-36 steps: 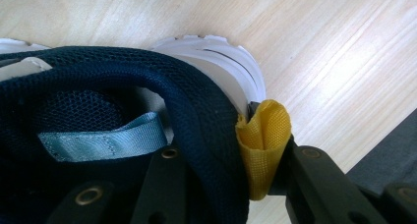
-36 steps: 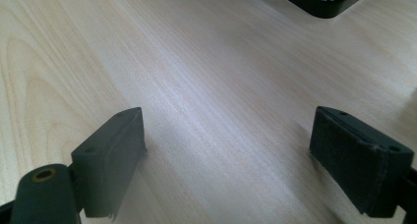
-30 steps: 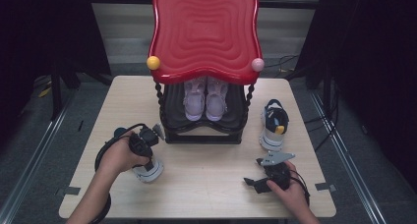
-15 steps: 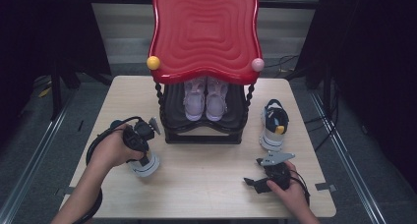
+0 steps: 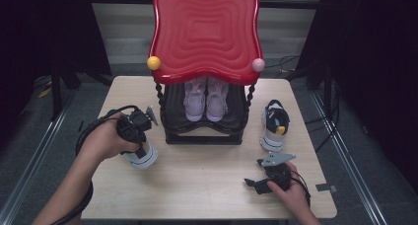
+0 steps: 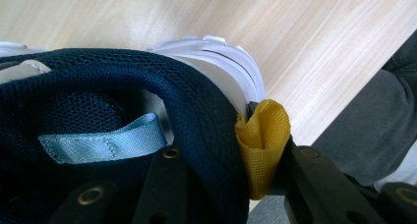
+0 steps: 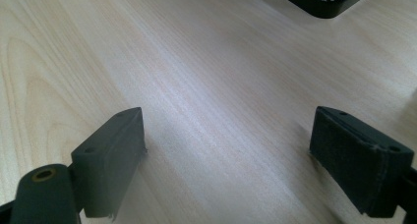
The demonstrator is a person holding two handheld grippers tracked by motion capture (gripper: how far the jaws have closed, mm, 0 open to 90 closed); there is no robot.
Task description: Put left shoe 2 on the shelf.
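Observation:
A navy and white sneaker [image 5: 143, 156] hangs just above the table's left side, toe down. My left gripper [image 5: 136, 132] is shut on its heel. In the left gripper view one jaw sits inside the sneaker [image 6: 147, 86] and the other outside, and my left gripper [image 6: 231, 155] pinches the padded collar beside a yellow heel tab [image 6: 263, 135]. The matching sneaker [image 5: 274, 126] stands on the right of the table. My right gripper [image 5: 260, 179] rests near the front right edge, open and with nothing in it; in its own view my right gripper [image 7: 226, 140] frames bare wood [image 7: 196, 62].
A black shoe rack [image 5: 204, 133] with a red wavy top [image 5: 205, 32] stands at the table's back centre. A pair of pink shoes [image 5: 206, 99] sits on its shelf. The rack's base corner [image 7: 324, 0] shows ahead of the right gripper. Cables trail from both grippers.
The left hand has risen with the navy sneaker, lifting it off the table and a little toward the rack. The right hand has stayed put.

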